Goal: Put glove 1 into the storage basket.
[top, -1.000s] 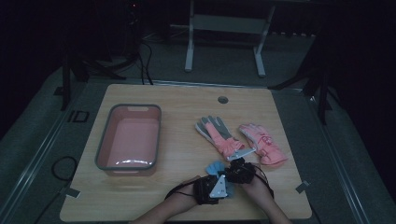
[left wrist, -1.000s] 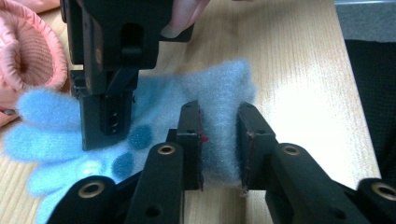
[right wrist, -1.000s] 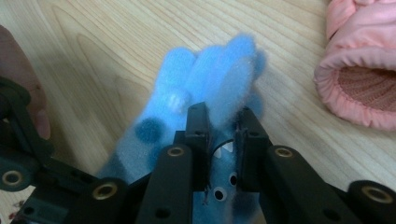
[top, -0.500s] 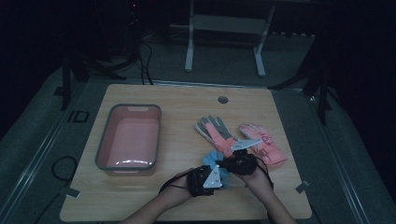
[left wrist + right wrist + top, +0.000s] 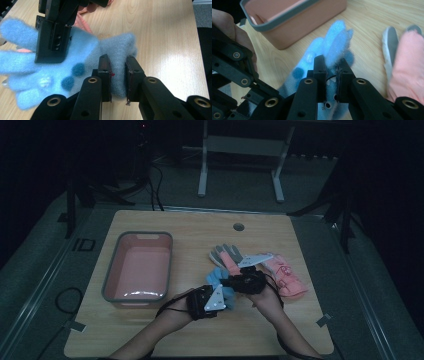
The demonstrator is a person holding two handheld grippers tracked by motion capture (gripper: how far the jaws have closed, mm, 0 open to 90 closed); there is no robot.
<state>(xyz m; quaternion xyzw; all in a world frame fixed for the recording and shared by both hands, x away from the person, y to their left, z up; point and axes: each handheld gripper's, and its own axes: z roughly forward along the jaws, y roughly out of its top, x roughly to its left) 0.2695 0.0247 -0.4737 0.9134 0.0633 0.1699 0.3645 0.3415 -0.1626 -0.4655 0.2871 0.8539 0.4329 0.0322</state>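
Note:
A fuzzy light-blue glove [image 5: 218,279] with darker blue dots hangs just above the table, held between both grippers. My left gripper [image 5: 220,297] is shut on its cuff end [image 5: 117,75], and the pads [image 5: 105,67] press into the fleece. My right gripper [image 5: 231,281] is shut on the finger side of the glove [image 5: 332,42]. In the left gripper view the right gripper's black jaws [image 5: 53,37] clamp the glove at upper left. Both hands sit close together near the table's front middle.
A pink bin [image 5: 140,270] with a grey rim stands empty at the left, also close by in the right gripper view [image 5: 294,17]. A pink-and-grey glove [image 5: 227,256] and a pink glove [image 5: 289,281] lie flat to the right. The wooden table [image 5: 190,227] has a round hole at the back.
Both hands have risen and moved away from the front edge toward the lying gloves, carrying the blue glove between them. The bin and the pink gloves have not moved.

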